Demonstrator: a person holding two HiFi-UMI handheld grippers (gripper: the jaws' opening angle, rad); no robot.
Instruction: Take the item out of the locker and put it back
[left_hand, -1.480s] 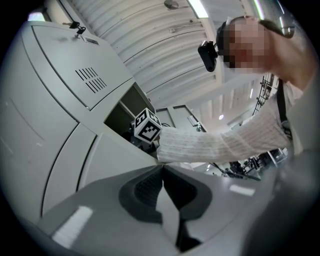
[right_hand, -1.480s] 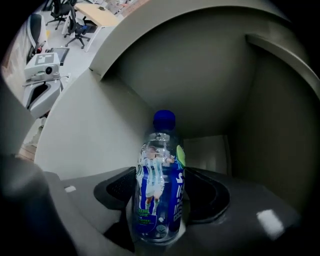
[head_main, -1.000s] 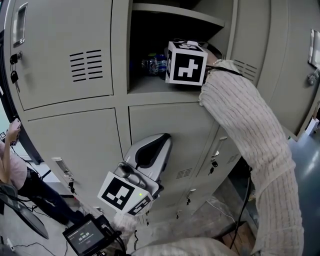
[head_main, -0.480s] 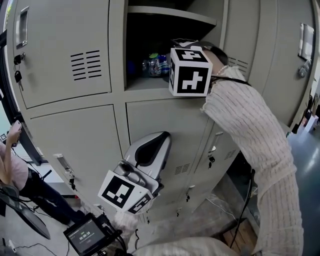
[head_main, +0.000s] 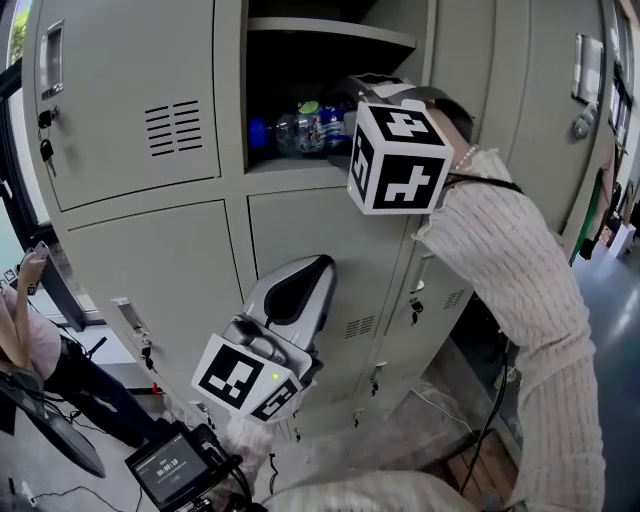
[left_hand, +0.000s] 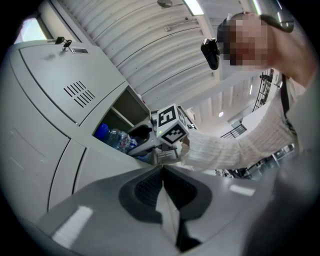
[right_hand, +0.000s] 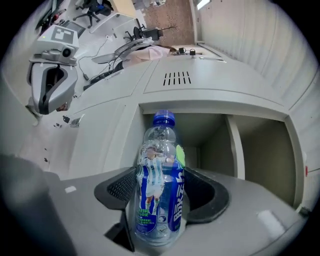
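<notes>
The jaws of the right gripper (right_hand: 160, 200) are squeezing the bottle (right_hand: 159, 165) from 3 and 9 o'clock. Its cap is pointing at 12 o'clock, toward the open locker (right_hand: 210, 107). The jaws of the left gripper (left_hand: 162, 185) are pressing together, holding nothing.

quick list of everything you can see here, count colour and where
lockers: one bank, pale grey, filling the head view
compartment: one open, dark inside, top middle
bottle: one, clear with blue cap and blue label, at the compartment's mouth
keys: one bunch, dark, hanging at the upper left door
screen device: one, black, bottom left
bystander: one, pale top, left edge
left tool: one, grey, jaws together and empty, low before the lower doors
right tool: one, grey, closed on the bottle
sleeve: one, cream knit, right arm
</notes>
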